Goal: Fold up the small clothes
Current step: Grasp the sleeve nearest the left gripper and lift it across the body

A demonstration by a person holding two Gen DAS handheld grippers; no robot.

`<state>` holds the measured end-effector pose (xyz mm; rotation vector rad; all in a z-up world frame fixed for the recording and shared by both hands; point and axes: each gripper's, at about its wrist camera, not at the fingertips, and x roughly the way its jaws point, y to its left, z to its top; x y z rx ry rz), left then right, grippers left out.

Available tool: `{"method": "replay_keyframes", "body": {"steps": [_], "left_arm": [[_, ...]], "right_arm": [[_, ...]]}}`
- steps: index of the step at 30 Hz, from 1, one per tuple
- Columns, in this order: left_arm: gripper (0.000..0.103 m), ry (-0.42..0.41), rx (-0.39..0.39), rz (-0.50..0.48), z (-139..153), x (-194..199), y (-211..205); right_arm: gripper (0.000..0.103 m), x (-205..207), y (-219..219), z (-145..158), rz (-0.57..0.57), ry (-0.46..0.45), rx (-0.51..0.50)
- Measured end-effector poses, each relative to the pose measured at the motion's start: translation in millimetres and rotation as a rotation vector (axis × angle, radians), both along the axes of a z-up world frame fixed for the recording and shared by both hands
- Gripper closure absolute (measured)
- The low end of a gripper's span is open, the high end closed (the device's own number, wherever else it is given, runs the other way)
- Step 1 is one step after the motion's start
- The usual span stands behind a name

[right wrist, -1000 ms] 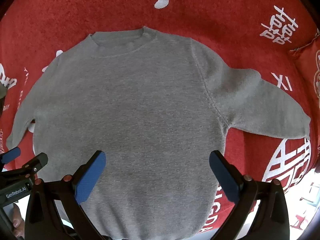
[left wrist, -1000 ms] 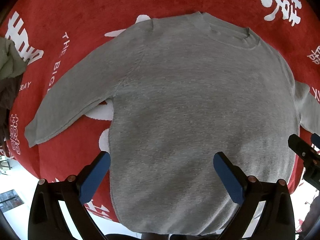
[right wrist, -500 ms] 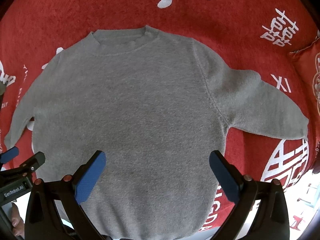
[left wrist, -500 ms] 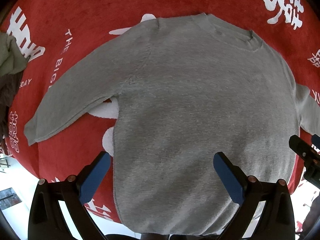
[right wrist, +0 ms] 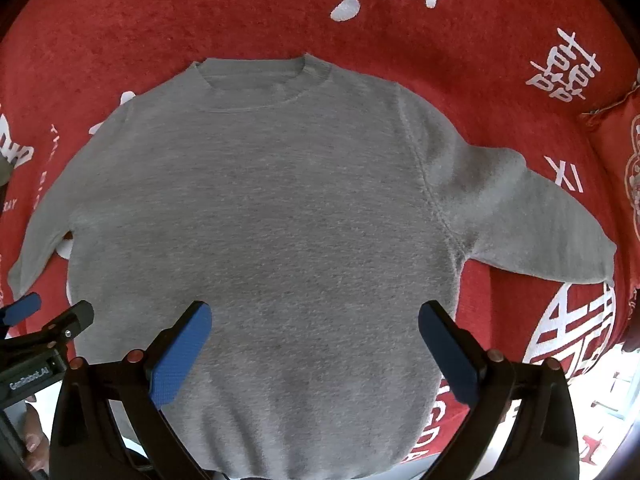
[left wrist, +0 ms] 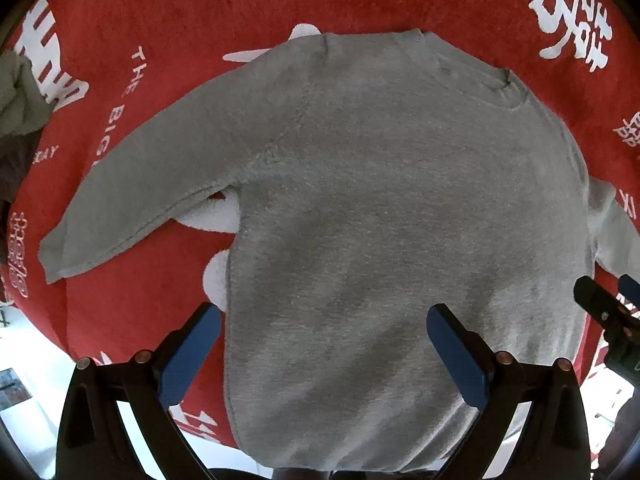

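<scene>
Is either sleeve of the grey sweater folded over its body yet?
No: the grey sweater lies flat on the red blanket, both sleeves spread outward.

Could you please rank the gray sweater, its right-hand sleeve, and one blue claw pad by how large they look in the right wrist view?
1. Gray sweater, by far the largest.
2. Its sleeve.
3. Blue pad, smallest, though nearness to the camera enlarges it.

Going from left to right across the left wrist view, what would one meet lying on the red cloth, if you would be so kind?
Crumpled greenish garment → sweater's left sleeve → grey sweater body → sweater's right sleeve.
</scene>
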<state>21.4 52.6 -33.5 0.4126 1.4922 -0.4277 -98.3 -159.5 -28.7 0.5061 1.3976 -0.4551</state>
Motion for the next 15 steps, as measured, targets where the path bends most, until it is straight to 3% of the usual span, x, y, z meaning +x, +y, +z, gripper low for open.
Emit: {"method": "replay_keyframes", "body": {"steps": [7, 15], "left_arm": [[0.000, 0.022, -0.148, 0.131, 2.2, 22.0, 29.4], [0.000, 0.015, -0.394, 0.516, -19.6, 82.3, 159.5]], "right_arm": [[0.000, 10.1, 12.0, 3.1, 0.029, -0.009, 0.011], [0.000, 40.6, 52.8, 1.0, 0.126, -0.049, 0.055]]}}
